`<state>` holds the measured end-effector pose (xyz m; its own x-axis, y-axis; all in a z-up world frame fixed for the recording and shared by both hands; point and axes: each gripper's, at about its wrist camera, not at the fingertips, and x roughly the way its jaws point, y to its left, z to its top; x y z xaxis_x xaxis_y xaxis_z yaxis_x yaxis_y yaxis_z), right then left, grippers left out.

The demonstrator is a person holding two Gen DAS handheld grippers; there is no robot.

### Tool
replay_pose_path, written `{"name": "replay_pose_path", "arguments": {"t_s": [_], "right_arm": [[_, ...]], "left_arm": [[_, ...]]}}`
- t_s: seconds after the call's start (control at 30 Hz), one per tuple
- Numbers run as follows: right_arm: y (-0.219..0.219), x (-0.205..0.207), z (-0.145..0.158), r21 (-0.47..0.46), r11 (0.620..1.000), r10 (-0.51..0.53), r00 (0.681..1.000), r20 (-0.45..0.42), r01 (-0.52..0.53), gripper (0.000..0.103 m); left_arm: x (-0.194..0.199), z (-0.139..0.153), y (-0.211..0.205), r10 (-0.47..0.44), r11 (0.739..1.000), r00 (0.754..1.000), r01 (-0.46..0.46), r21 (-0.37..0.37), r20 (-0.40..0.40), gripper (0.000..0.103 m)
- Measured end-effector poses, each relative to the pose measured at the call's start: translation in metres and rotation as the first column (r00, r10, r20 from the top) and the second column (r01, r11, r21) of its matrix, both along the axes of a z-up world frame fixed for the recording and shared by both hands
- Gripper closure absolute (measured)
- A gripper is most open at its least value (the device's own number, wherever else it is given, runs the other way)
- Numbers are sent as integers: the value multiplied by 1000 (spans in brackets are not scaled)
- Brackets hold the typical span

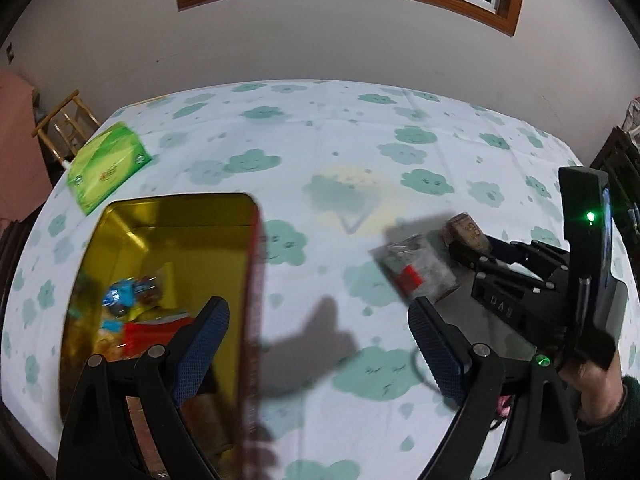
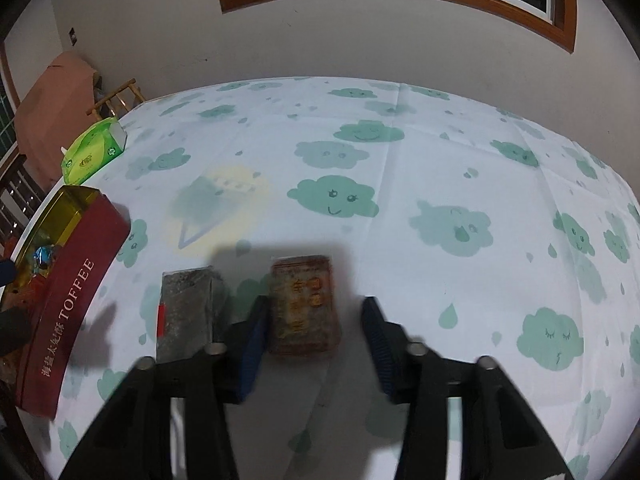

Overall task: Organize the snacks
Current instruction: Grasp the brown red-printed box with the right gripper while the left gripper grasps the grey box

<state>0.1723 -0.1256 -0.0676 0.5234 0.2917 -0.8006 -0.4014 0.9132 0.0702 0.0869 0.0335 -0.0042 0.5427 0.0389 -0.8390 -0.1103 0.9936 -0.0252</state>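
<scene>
Right gripper is spread wide with the brown snack pack sitting between its fingers, hugging the left one, and a grey packet just left of that. Left gripper is also gaping with nothing in it, its left finger over the toffee tin that has a few snacks inside.

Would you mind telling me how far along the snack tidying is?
Several wrapped snacks already lie in the toffee tin. The open right gripper straddles the brown snack packet, not yet gripped. The grey packet remains on the tablecloth; the left gripper is open, holding nothing.
</scene>
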Motion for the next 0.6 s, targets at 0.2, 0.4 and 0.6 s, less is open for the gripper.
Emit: {"name": "replay_pose_path", "arguments": {"t_s": [0.2,0.4,0.6], "right_arm": [[-13,-9,0,-15,1000,-4,1000,31,4,73],[-52,-19,0,-42,996,-70,995,65,73,73],[-99,-28,-1,-40,986,-160,985,66,163,73]], "left_arm": [[14,-8,-25,-30,999,1000,30,-26,-2,14],[30,-20,-47,-51,996,998,48,-80,-38,14],[47,-29,-58,-25,991,997,15,-136,-68,14]]}}
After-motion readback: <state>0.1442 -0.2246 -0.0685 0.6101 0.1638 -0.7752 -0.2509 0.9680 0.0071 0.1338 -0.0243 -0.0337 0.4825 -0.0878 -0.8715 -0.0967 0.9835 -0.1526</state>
